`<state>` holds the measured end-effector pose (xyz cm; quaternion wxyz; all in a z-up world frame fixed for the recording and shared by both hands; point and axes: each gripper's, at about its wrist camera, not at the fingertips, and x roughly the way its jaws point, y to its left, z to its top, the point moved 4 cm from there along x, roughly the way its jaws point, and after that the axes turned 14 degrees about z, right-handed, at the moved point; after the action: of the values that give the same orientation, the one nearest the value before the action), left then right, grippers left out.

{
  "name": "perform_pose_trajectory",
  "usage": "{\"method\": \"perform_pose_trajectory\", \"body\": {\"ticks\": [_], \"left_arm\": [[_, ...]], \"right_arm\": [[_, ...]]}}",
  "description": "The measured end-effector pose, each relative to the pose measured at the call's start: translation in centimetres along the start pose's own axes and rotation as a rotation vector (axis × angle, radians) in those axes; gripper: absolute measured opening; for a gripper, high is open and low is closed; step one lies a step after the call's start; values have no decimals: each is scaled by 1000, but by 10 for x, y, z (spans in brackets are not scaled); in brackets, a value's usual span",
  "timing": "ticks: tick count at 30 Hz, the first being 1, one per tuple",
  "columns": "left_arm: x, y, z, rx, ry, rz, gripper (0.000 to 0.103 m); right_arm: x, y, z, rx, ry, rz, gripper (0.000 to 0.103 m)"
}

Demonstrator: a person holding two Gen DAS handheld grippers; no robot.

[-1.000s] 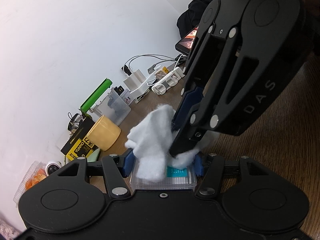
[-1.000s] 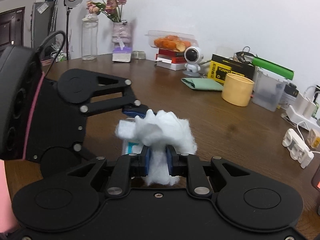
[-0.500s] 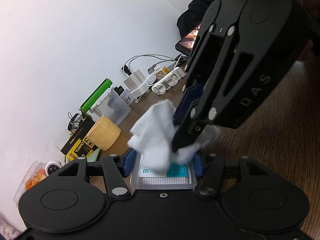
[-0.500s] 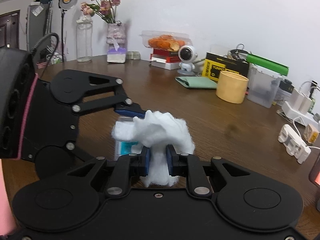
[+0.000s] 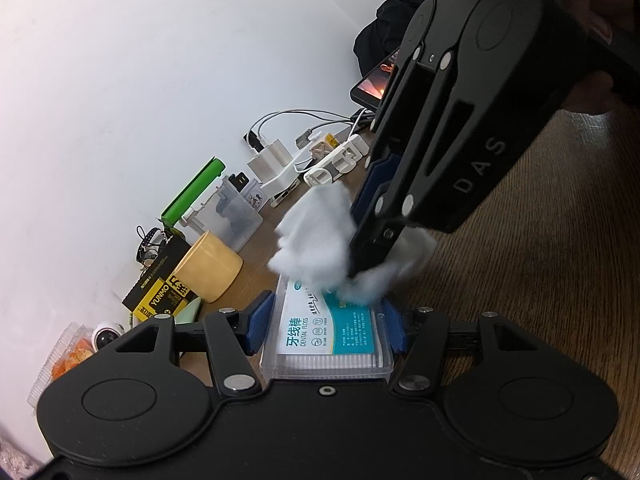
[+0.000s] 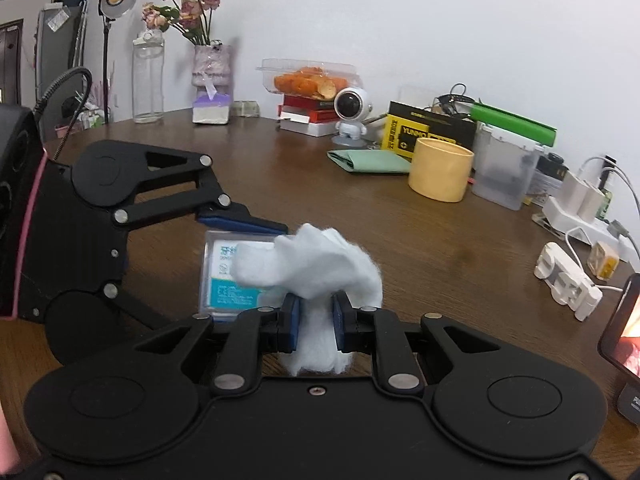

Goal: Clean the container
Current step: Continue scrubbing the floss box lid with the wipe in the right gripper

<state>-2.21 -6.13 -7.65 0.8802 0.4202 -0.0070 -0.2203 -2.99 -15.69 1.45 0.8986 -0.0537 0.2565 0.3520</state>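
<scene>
The left tool [image 5: 326, 326] is closed on the container [image 5: 326, 336], its blue pads pressing the two long sides of a flat, clear plastic box of dental floss picks and holding it above the brown table [image 6: 360, 200], near the table's front edge. The right tool [image 6: 316, 322] is pinched nearly shut on a wad of white cotton [image 6: 316, 264], the tuft bulging out above and below its pads. The step in hand looks like the wiping itself — the cotton lies against the far part of the box's lid, covering the end of the label. I judge the next move calls for dragging the wad back across the lid toward the near end, pressing lightly while the left tool keeps the box steady and level. The box has a white and teal label with printed text, and a row of white picks shows through its near wall; whether any dirt is on it I cannot tell. Farther off, toward the table's back edge by the wall, stand a yellow cup [image 6: 440, 174] and a frosted box [image 6: 506, 174].
</scene>
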Motion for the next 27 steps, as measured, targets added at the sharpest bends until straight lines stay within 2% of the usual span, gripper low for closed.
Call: {"method": "perform_pose_trajectory", "body": {"ticks": [3, 15, 23, 27], "left_arm": [[-1, -1, 0, 0, 0, 0, 56], [-7, -4, 2, 0, -1, 0, 56], [-7, -4, 3, -1, 1, -2, 56], [-7, -3, 3, -2, 1, -3, 56]], "right_arm": [[2, 9, 0, -20, -4, 39, 19], [3, 3, -4, -5, -15, 16, 19], [0, 15, -3, -61, -51, 78, 19], [0, 16, -6, -75, -35, 66, 19]]}}
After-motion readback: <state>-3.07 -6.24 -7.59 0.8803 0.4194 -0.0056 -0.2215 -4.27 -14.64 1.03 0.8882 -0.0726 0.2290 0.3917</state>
